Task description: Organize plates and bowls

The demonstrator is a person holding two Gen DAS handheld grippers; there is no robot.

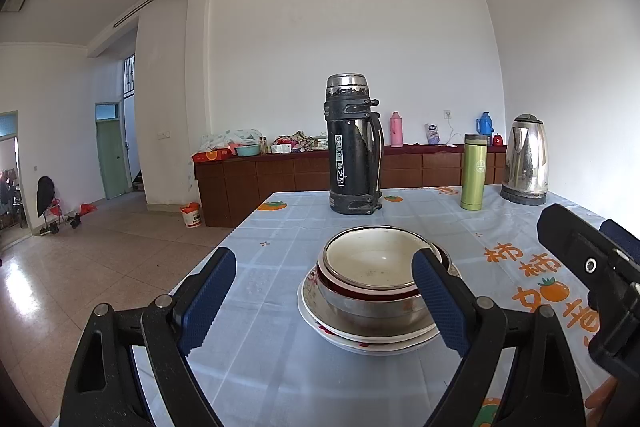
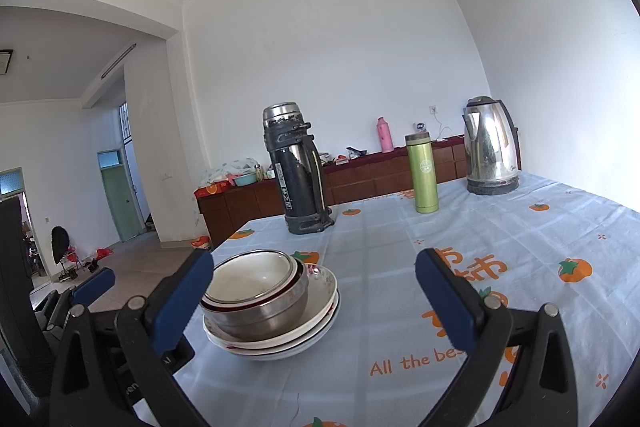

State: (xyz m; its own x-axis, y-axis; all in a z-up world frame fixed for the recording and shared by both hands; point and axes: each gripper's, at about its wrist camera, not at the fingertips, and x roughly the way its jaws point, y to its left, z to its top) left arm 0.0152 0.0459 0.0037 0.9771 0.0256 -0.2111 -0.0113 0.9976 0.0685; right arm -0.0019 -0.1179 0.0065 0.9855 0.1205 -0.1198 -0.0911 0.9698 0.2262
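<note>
A stack stands on the table: white plates (image 1: 360, 337) at the bottom, a steel bowl (image 1: 360, 303) on them, and a white bowl with a red band (image 1: 370, 261) nested on top. The stack also shows in the right wrist view (image 2: 272, 311). My left gripper (image 1: 324, 301) is open and empty, its blue pads just in front of the stack on either side. My right gripper (image 2: 316, 301) is open and empty, with the stack by its left finger (image 2: 182, 301). The right gripper also shows at the right edge of the left wrist view (image 1: 592, 267).
A light blue tablecloth with orange fruit prints (image 2: 480, 259) covers the table. A tall black flask (image 1: 354, 147), a green bottle (image 1: 474, 173) and a steel kettle (image 1: 526, 161) stand at the far side. The table's left edge (image 1: 224, 247) drops to a tiled floor.
</note>
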